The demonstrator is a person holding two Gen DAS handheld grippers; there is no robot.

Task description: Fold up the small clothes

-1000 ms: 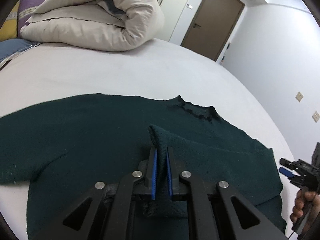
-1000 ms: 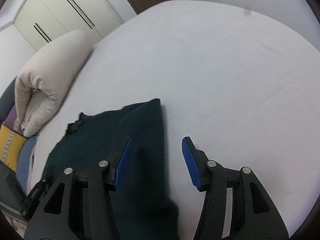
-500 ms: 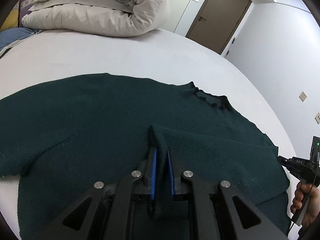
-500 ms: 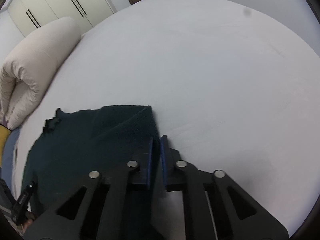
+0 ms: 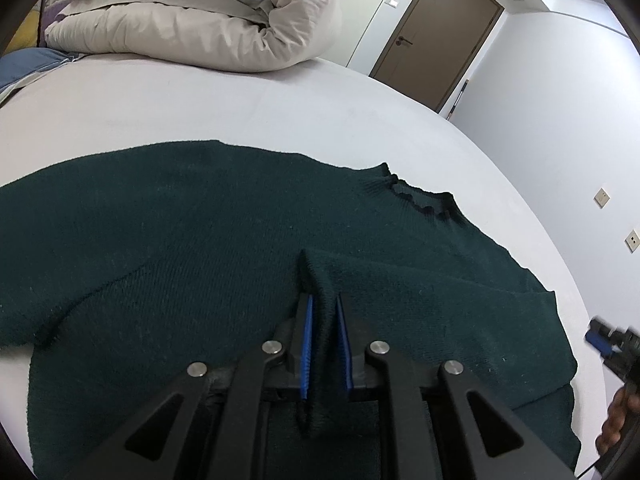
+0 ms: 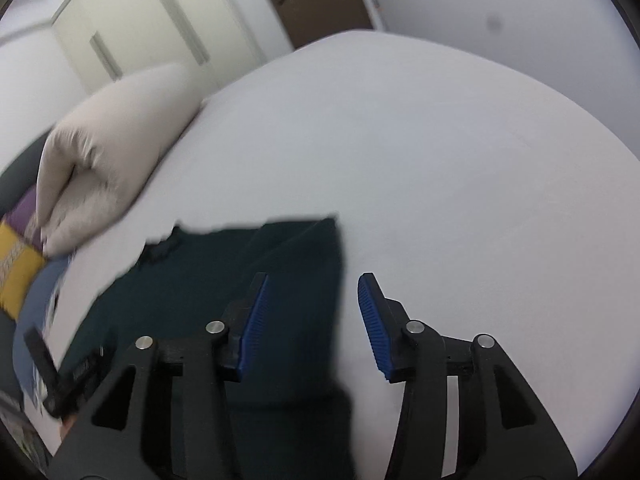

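A dark green knit sweater (image 5: 200, 240) lies spread on the white bed (image 5: 200, 108), collar (image 5: 416, 196) at the far right. My left gripper (image 5: 323, 320) is shut on a pinched fold of the sweater (image 5: 316, 276) near its middle. In the right wrist view the sweater (image 6: 280, 272) lies with its right edge folded over. My right gripper (image 6: 312, 308) is open and empty, hovering over that folded edge, its blue pads (image 6: 252, 316) wide apart. It also shows at the right edge of the left wrist view (image 5: 612, 344).
A rolled beige duvet (image 5: 208, 20) lies at the head of the bed, with coloured pillows (image 6: 16, 264) beside it. A brown door (image 5: 436, 36) and white wall stand beyond. White wardrobes (image 6: 160, 28) are behind the duvet.
My right gripper shut half a second ago and has now opened again and lifted back. My left gripper stays shut on the fold and has moved slightly forward over the sweater.
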